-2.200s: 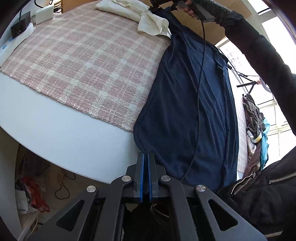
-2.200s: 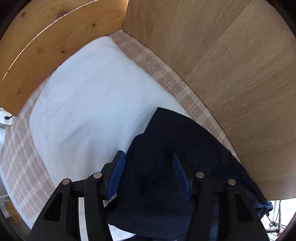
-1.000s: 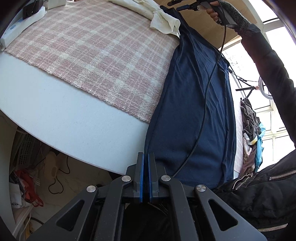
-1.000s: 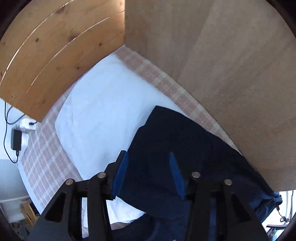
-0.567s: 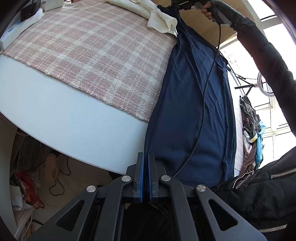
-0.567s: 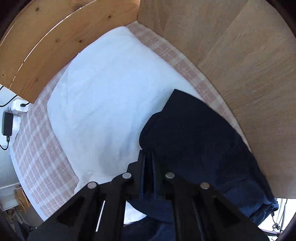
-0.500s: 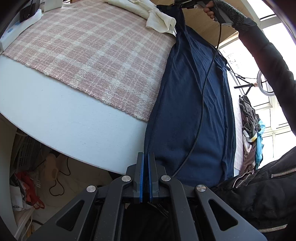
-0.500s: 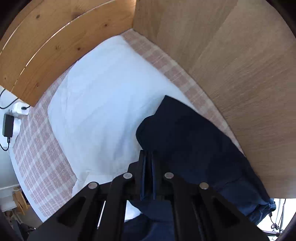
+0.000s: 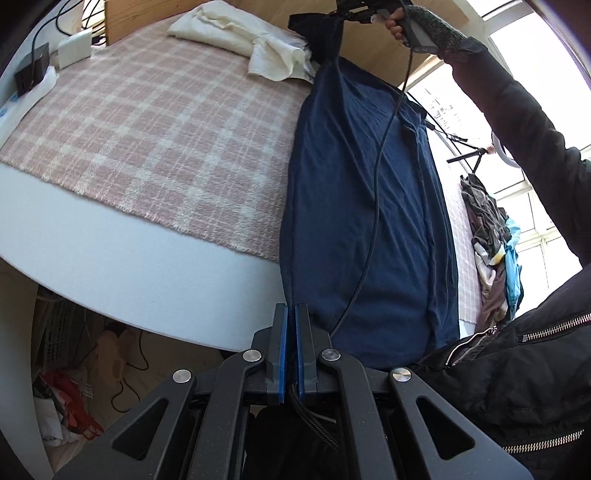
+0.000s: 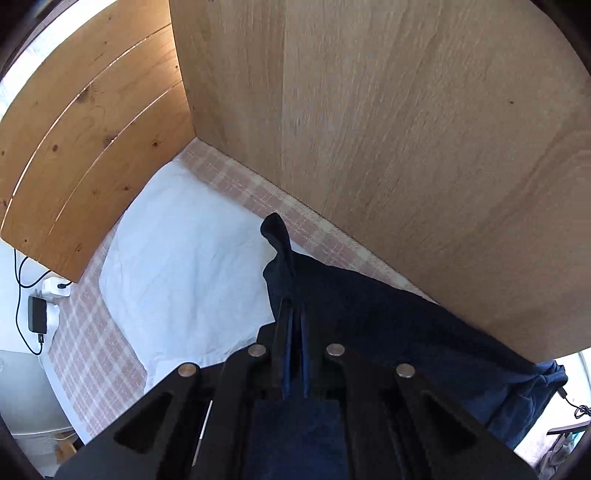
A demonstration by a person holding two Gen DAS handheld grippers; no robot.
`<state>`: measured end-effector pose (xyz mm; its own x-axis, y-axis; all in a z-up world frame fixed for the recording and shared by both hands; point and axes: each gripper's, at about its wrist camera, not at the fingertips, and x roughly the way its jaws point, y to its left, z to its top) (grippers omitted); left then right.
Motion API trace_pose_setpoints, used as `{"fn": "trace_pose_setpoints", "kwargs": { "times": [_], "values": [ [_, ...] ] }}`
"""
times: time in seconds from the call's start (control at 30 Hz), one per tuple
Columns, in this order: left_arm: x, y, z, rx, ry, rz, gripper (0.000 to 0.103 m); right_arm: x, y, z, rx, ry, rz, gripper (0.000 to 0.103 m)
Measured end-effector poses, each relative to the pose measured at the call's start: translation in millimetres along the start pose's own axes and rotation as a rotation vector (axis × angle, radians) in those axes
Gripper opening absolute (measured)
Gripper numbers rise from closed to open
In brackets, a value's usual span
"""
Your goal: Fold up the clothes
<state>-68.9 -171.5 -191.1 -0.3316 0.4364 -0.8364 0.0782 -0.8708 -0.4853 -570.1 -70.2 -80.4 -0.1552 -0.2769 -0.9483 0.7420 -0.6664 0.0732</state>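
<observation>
Garment [image 9: 354, 206], navy, lies stretched lengthwise along bed edge over pink plaid blanket [image 9: 155, 122]. Your left gripper [image 9: 291, 314] pinches its near hem, jaws together. Your right gripper [image 10: 291, 314] has just clamped far end, cloth bunched between pads, lifted above white pillow [image 10: 184, 277].

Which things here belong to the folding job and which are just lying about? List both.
In the job:
- navy garment
- left claw, shut on its near end
- right claw, shut on its far end

Lying about:
- cream cloth
- plaid blanket
- clothes heap
- charger
</observation>
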Motion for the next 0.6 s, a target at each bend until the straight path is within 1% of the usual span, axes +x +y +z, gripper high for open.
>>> {"fn": "trace_pose_setpoints", "kwargs": {
  "times": [0.07,0.17,0.27,0.4,0.6],
  "values": [
    [0.6,-10.8,0.0,0.042,0.013,-0.005,0.003,-9.5,-5.3,-3.6,0.010,-0.023,-0.021,0.004],
    [3.5,-30.2,-2.2,0.110,0.034,-0.025,0.003,-28.3,-24.0,-16.5,0.032,-0.055,-0.081,0.004],
    [10.1,-49.9,-5.5,0.176,0.062,-0.059,0.003,-44.8,-48.8,-34.5,0.045,-0.067,-0.166,0.004],
    [29.5,-74.5,-11.5,0.247,0.118,-0.113,0.003,-56.3,-86.9,-62.7,0.075,-0.056,-0.284,0.004],
    [61.9,-106.6,-20.4,0.323,0.206,-0.186,0.003,-48.7,-130.7,-104.5,0.115,-0.016,-0.394,0.004]
  ]
}}
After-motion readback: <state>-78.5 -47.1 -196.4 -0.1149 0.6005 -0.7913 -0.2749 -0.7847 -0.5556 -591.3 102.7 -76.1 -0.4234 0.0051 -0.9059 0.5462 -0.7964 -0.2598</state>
